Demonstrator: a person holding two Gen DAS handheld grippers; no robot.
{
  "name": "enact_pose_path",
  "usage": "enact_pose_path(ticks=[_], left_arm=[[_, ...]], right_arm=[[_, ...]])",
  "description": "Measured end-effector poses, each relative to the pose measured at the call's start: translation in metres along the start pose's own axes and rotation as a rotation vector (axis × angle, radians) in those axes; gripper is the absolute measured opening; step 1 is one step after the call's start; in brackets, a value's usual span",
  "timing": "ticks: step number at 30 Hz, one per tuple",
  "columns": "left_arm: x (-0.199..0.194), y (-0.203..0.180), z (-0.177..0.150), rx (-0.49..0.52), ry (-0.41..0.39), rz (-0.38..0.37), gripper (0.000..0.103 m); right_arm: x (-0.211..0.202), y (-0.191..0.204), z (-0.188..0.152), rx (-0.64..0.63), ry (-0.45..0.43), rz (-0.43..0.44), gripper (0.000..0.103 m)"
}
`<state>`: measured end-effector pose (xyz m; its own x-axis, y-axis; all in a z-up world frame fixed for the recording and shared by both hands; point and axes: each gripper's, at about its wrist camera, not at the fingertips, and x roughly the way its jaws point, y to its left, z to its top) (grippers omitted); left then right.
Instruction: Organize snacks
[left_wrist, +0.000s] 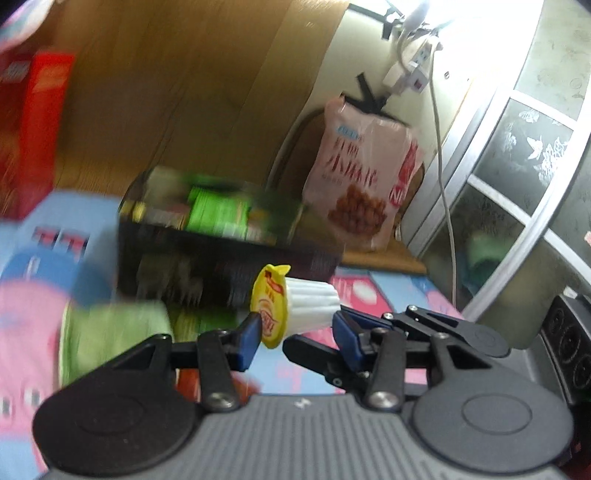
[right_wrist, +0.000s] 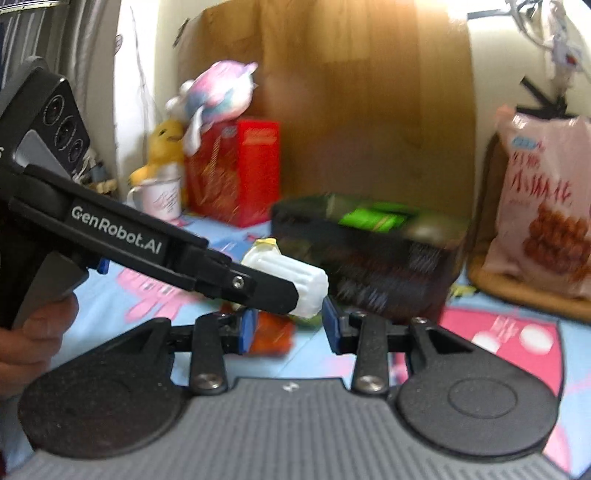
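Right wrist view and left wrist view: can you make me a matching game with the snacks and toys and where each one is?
Things:
1. jelly cup
2. pink snack bag
3. plush toy
4. green packets

Places:
a. on top of the red box
b. inside the black basket
c. between the fingers of the left gripper
d. standing on the wooden seat

Pairs: 1-c, 2-d, 3-a, 4-b
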<state>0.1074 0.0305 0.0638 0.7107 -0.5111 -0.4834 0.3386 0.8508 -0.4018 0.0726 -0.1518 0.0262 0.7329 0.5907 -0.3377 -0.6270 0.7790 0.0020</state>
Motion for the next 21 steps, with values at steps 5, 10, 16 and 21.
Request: enact_pose_path(ticks=[5, 10, 16, 21], left_arm=[[0.040, -0.004, 0.045, 0.039, -0.037, -0.003, 0.046], [0.055, 0.006, 0.052, -0.014, -0.041, -0.005, 0.047], [-0.004, 0.050, 0.013, -0.166, -0.111, 0.016, 0.051], [-0.042, 0.077, -0.030, -0.250, -0.107, 0.163, 0.051]], right_arm=[[0.026, -0.032, 0.030, 0.031, -0.050, -0.079, 0.042], [0.041, -0.063, 0.030, 0.122, -0.048, -0.183, 0.051], [-0.003, -0.059, 0.003, 0.214, -0.147, -0.126, 0.051], [0.003, -0.034, -0.020, 0.259, -0.028, 0.005, 0.051]])
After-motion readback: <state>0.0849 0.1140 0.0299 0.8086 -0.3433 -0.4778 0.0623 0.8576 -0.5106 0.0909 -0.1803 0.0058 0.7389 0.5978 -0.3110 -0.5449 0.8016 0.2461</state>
